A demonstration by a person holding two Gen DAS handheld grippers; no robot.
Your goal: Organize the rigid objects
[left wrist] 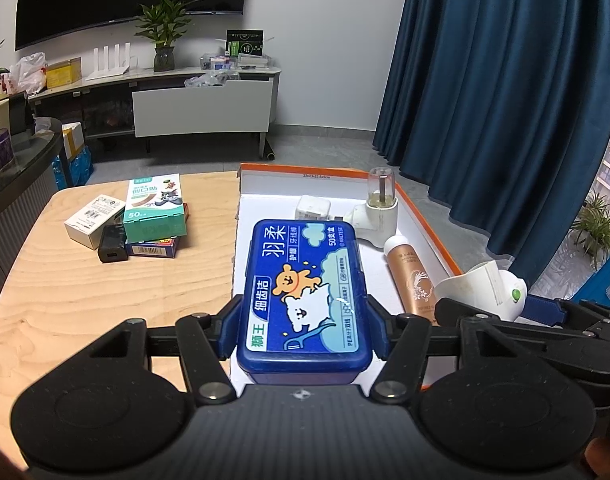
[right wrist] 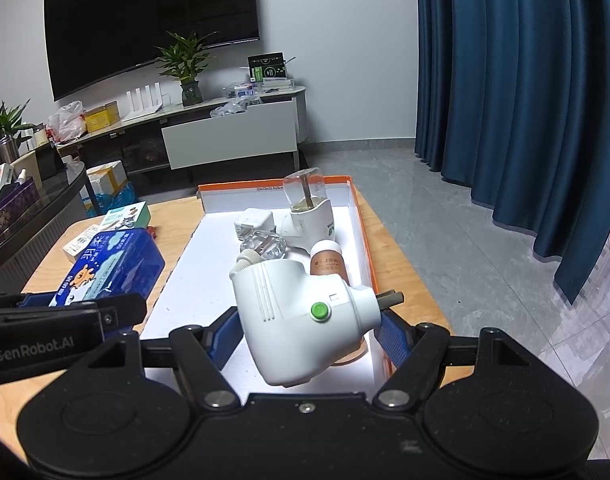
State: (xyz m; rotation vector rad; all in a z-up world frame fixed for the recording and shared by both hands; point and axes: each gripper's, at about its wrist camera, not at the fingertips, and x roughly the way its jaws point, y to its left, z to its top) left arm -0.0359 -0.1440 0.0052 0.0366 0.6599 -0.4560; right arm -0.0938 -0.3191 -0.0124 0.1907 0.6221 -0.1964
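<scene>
My left gripper (left wrist: 305,330) is shut on a blue floss-pick box (left wrist: 305,300) and holds it over the near left part of the orange-rimmed white tray (left wrist: 337,170). The box also shows in the right wrist view (right wrist: 113,266). My right gripper (right wrist: 309,326) is shut on a white plug-in device with a green button (right wrist: 301,316), held above the tray's near end (right wrist: 273,184). The device also shows in the left wrist view (left wrist: 489,288). In the tray lie another white plug-in vaporizer with a clear bottle (left wrist: 379,208), a white charger (left wrist: 313,208) and a gold bottle (left wrist: 411,276).
On the wooden table (left wrist: 85,312) left of the tray sit a green plaster box (left wrist: 155,210), a white box (left wrist: 91,220), a black adapter (left wrist: 113,244) and a blue-red box (left wrist: 153,247). A clear glass piece (right wrist: 265,245) lies in the tray. Blue curtains (left wrist: 505,100) hang to the right.
</scene>
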